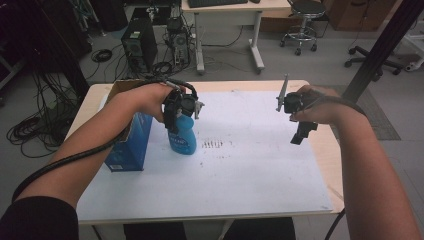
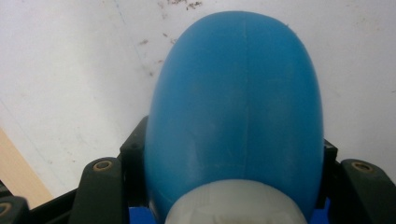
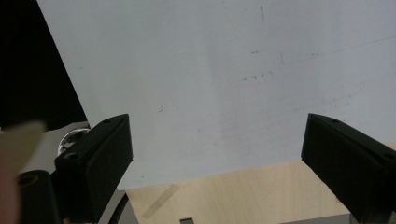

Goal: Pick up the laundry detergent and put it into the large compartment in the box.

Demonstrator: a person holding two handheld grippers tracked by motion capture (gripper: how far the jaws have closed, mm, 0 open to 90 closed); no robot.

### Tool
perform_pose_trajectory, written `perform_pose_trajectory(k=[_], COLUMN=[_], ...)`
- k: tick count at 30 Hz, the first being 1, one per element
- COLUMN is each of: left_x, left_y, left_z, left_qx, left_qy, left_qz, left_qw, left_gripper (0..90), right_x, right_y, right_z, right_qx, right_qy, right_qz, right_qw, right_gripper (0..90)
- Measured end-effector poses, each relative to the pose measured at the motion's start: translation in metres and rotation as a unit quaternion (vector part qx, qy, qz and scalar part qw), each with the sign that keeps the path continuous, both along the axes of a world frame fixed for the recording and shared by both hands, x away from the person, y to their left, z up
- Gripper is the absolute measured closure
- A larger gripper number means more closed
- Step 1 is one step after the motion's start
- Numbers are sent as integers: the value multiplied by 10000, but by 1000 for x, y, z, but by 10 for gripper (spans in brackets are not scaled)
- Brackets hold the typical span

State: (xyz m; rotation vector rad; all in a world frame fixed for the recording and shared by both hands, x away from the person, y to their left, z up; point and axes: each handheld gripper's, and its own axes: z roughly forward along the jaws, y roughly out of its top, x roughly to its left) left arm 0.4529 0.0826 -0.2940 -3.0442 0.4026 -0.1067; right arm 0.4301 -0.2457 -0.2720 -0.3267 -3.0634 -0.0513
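Note:
A blue plastic bottle with a white cap is upright over the white sheet, just right of a blue carton. My left gripper comes down from above and is shut on the bottle's neck. In the left gripper view the bottle's rounded body bulges between the two black jaws of that gripper. Whether the bottle's base touches the sheet I cannot tell. My right gripper hangs over the table's right side. It stands open and empty above the sheet's edge.
The blue carton has an open brown flap at its top. Dark smudges mark the sheet near the bottle. The wooden table edge runs along the right. Behind the table stand a computer tower, cables, a desk and stools.

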Motion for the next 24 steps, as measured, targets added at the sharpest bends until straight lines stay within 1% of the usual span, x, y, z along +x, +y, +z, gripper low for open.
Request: perform_pose_trajectory(k=[2, 4, 5, 6, 7, 9, 11, 13, 16, 18, 20, 24], left_x=[-2, -3, -3, -4, -4, -4, -5, -7, -10, -12, -15, -19], left_y=[0, 0, -1, 0, -1, 0, 0, 0, 0, 0, 0, 2], left_z=[0, 0, 1, 1, 3, 7, 12, 19, 30, 38, 45, 62], left_qx=[8, 10, 58, 41, 58, 6, -4, -8, -14, 49, 55, 98], left_qy=[-47, -81, -99, -125, -118, -111, -84, -112, -53, -28, -53, -41], left_qz=[-63, -67, -81, -77, -63, -50, 31, 23, 126, 249, 340, 627], left_qw=[10000, 9999, 9999, 9999, 9999, 9999, 10000, 9999, 9999, 9997, 9994, 9980], left_gripper=[383, 383, 384, 383, 383, 383, 383, 383, 383, 383, 383, 383], right_x=[0, 0, 0, 0, 0, -1, -1, -1, -1, -1, -1, 0], right_y=[0, 1, 1, 1, 2, 2, 2, 2, 3, 3, 4, 6], right_z=[0, 0, 0, 0, 0, 0, 1, 2, 3, 4, 5, 6], right_qx=[-9, -5, -11, -16, -15, -18, -22, -28, -25, -33, -25, 10], right_qy=[2, 4, -1, 6, 8, 2, -7, -9, -29, -20, -39, -60], right_qz=[-11, -9, -7, -2, 8, 6, 8, 4, 9, -8, -3, 24], right_qw=[10000, 10000, 10000, 10000, 10000, 10000, 10000, 10000, 10000, 10000, 10000, 10000], right_gripper=[88, 89, 89, 89, 89, 89, 89, 89, 89, 89, 89, 89])
